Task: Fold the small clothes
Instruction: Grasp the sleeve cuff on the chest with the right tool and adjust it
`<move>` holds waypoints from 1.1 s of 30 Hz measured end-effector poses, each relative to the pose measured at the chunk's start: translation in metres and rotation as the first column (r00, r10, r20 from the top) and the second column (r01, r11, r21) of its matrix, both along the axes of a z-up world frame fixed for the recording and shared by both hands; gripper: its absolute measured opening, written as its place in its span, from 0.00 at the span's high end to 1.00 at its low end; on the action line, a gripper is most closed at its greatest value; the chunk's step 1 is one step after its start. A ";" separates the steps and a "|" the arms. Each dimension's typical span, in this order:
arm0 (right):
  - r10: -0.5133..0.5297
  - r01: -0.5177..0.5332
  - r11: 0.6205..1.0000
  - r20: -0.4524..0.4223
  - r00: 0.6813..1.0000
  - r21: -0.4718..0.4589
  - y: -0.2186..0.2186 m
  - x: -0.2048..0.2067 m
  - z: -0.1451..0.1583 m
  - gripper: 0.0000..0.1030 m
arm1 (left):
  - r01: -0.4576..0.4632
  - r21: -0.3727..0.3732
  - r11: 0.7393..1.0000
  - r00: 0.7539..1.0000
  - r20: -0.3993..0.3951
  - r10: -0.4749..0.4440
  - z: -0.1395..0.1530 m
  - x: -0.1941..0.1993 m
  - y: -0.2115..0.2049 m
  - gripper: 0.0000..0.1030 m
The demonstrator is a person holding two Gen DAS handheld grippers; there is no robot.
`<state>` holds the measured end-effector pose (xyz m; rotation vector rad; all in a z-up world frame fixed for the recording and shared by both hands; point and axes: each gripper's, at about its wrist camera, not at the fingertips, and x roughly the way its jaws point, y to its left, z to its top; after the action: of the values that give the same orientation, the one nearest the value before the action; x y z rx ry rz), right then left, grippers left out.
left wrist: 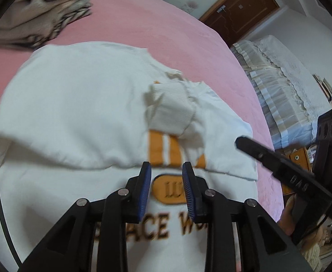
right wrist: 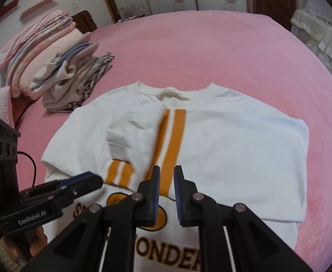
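A white sweatshirt (right wrist: 234,149) with orange stripes and lettering lies face up on the pink bed; it also shows in the left wrist view (left wrist: 70,117). Both sleeves are folded in over the chest, one ribbed cuff (left wrist: 170,111) lying on the stripes, the cuff (right wrist: 118,145) also in the right wrist view. My left gripper (left wrist: 167,166) is open and empty, just above the orange oval badge (left wrist: 169,192). My right gripper (right wrist: 167,170) is open and empty, over the stripes near the chest. Each gripper shows in the other's view, the right one (left wrist: 279,163) and the left one (right wrist: 75,185).
A pile of clothes (right wrist: 75,83) and stacked folded bedding (right wrist: 34,52) sit at the bed's far left. A striped garment (left wrist: 41,15) lies beyond the sweatshirt. A lace-covered piece of furniture (left wrist: 279,86) stands beside the bed (right wrist: 211,45), a brown door (left wrist: 240,11) behind.
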<state>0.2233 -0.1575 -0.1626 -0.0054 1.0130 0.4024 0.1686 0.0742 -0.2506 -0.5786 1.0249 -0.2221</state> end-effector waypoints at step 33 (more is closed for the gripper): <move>0.448 -0.364 0.805 0.077 0.891 -0.469 0.109 0.025 -0.070 0.52 | -0.238 -0.011 0.971 0.971 -0.009 0.238 -0.027 0.004 0.115 0.61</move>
<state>0.2481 -0.0487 -0.2326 -0.6791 0.8956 0.5446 0.1723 0.1893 -0.2781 -0.7078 0.9522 -0.0139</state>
